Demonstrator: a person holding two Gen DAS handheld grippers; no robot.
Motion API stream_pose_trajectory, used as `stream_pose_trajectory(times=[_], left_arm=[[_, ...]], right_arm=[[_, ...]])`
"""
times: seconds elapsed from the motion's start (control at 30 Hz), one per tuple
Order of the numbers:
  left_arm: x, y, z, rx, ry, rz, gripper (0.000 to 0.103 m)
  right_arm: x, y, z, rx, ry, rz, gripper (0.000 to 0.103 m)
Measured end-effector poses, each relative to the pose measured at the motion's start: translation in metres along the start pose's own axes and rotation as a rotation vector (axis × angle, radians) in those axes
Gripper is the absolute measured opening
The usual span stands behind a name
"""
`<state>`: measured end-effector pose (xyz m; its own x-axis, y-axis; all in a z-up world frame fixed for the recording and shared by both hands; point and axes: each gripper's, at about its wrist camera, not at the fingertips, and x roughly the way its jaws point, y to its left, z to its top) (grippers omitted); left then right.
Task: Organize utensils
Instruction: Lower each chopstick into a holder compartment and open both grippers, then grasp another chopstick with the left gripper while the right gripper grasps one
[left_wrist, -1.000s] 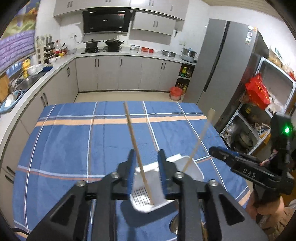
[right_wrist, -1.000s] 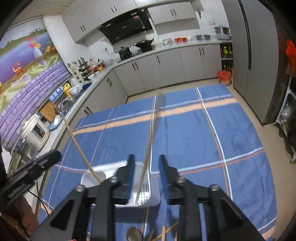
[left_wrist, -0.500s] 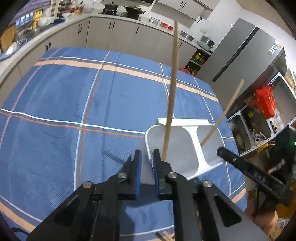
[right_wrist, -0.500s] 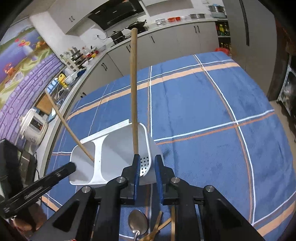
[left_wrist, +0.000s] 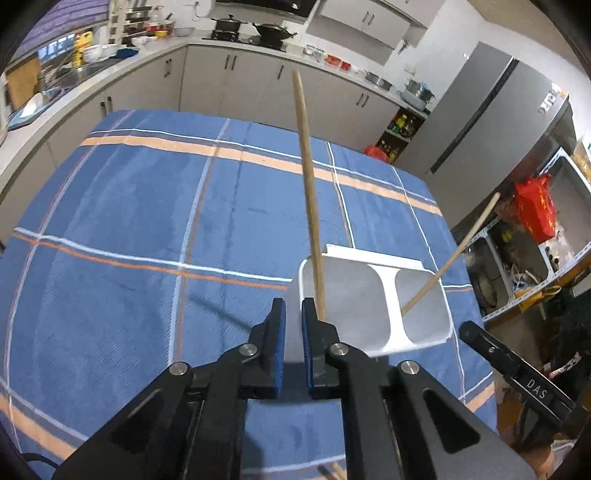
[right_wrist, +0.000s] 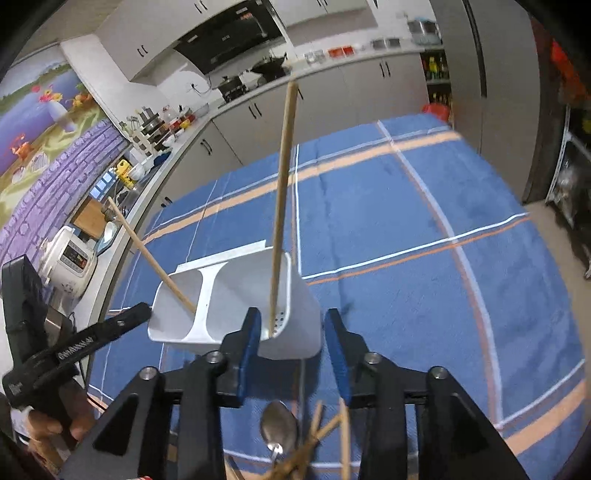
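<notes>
While both sticks stand in the caddy (right_wrist: 291, 317), you're only partway through this one. The caddy sits on the blue-clothed surface (left_wrist: 147, 221), two compartments side by side, and each has one stick leaning in it: the left chopstick (left_wrist: 310, 199) in the compartment on your left, the right chopstick (right_wrist: 280, 203) in the perforated one on your right. So two pieces are filed, I'd say.

Your right gripper (right_wrist: 293, 343) is spread wide just short of the caddy's near wall, gripping nothing; that stick stands on its own. Your left gripper (left_wrist: 291, 332) is drawn in narrow at the caddy's rim. The left chopstick passes beside its right finger, not between the pads, and I cannot tell whether it pinches anything.

What's left: a spoon (right_wrist: 279, 428) and a loose bundle of chopsticks (right_wrist: 317, 435) lie on the cloth just under your right gripper. Those look like your next pickups.
</notes>
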<state>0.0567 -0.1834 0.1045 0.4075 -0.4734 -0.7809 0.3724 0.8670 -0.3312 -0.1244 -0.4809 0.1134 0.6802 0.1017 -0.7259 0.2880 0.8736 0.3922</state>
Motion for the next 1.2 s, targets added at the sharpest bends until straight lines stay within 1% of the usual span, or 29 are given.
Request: stream_pose_trajectory(times=[0.07,0.13,0.2,0.27,0.37,0.4,0.47,0.57,0.6,0.7,0.83,0.9,1.1,1.13,1.17,1.2], left_arm=[[-0.021,0.004,-0.01,-0.006,-0.026,0.006,0.008],[-0.036,0.006,-0.023,-0.009,-0.034,0.007,0.011],[-0.044,0.008,-0.04,-0.014,-0.019,-0.001,0.023],[-0.044,0.008,-0.064,-0.021,0.027,-0.028,0.027],[-0.029,0.006,-0.096,-0.035,0.134,-0.073,0.027],[-0.023,0.005,-0.105,-0.056,0.17,-0.094,0.027],[-0.013,0.002,-0.116,-0.078,0.217,-0.139,0.027],[-0.003,-0.005,-0.124,-0.064,0.238,-0.142,0.027],[0.001,-0.008,-0.126,-0.062,0.251,-0.148,0.027],[0.012,-0.014,-0.128,-0.054,0.278,-0.154,0.027],[0.025,-0.02,-0.138,-0.018,0.306,-0.138,0.028],[0.031,-0.024,-0.141,-0.008,0.316,-0.14,0.032],[0.044,-0.033,-0.141,-0.008,0.308,-0.159,0.031],[0.046,-0.035,-0.14,-0.005,0.31,-0.161,0.03],[0.048,-0.038,-0.14,0.004,0.315,-0.162,0.014],[0.05,-0.041,-0.14,0.008,0.324,-0.163,0.012]], right_arm=[[-0.016,-0.008,-0.013,-0.026,0.001,-0.028,0.043],[-0.025,-0.018,-0.033,-0.055,0.033,-0.057,0.043],[-0.029,-0.027,-0.054,-0.079,0.071,-0.068,0.043],[-0.031,-0.035,-0.078,-0.091,0.112,-0.072,0.043],[-0.034,-0.043,-0.109,-0.085,0.154,-0.063,0.043],[-0.036,-0.044,-0.116,-0.08,0.161,-0.052,0.043],[-0.041,-0.041,-0.131,-0.079,0.172,-0.015,0.043],[-0.05,-0.028,-0.152,-0.127,0.183,0.037,0.043],[-0.051,-0.023,-0.157,-0.146,0.187,0.042,0.043],[-0.052,-0.011,-0.171,-0.209,0.213,0.042,0.043],[-0.05,-0.005,-0.184,-0.23,0.231,0.043,0.043],[-0.049,-0.002,-0.188,-0.239,0.241,0.043,0.043],[-0.05,0.0,-0.193,-0.265,0.25,0.061,0.043],[-0.049,0.001,-0.193,-0.263,0.249,0.064,0.043],[-0.049,0.001,-0.192,-0.258,0.248,0.07,0.043],[-0.049,0.001,-0.192,-0.255,0.248,0.074,0.043]])
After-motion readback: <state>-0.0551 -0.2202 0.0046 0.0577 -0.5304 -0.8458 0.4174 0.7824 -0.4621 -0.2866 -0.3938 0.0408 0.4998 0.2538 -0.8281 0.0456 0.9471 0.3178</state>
